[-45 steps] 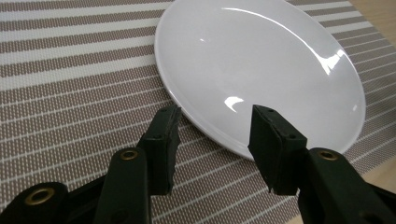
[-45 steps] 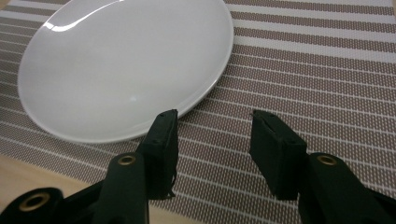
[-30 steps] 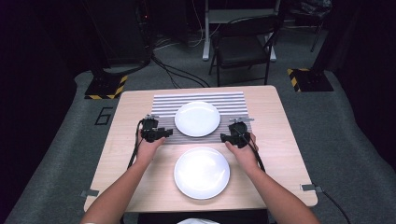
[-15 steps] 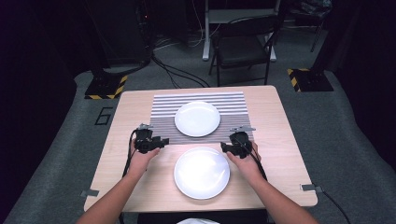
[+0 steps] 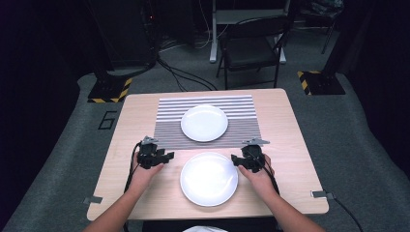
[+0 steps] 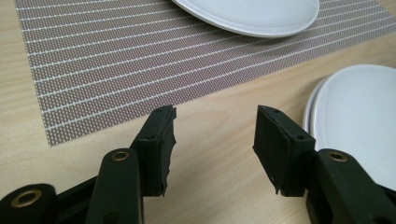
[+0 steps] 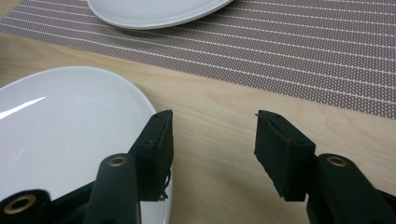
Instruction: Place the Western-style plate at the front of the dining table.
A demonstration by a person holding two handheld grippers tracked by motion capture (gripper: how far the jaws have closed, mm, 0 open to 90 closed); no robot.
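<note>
Flanking the near plate [image 5: 209, 179] on the wooden bench [image 5: 290, 145], the left claw [image 5: 170, 156] and the right claw [image 5: 235, 159] both stand released, their jaws having just been opening with nothing between them. In the left claw's view this plate looks like a stack of two. The far plate [image 5: 204, 123] rests on the striped mat [image 5: 169, 130], well apart from both claws.

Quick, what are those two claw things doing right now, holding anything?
Left gripper: open, just been opening, holding nothing.
Right gripper: open, just been opening, holding nothing.
</note>
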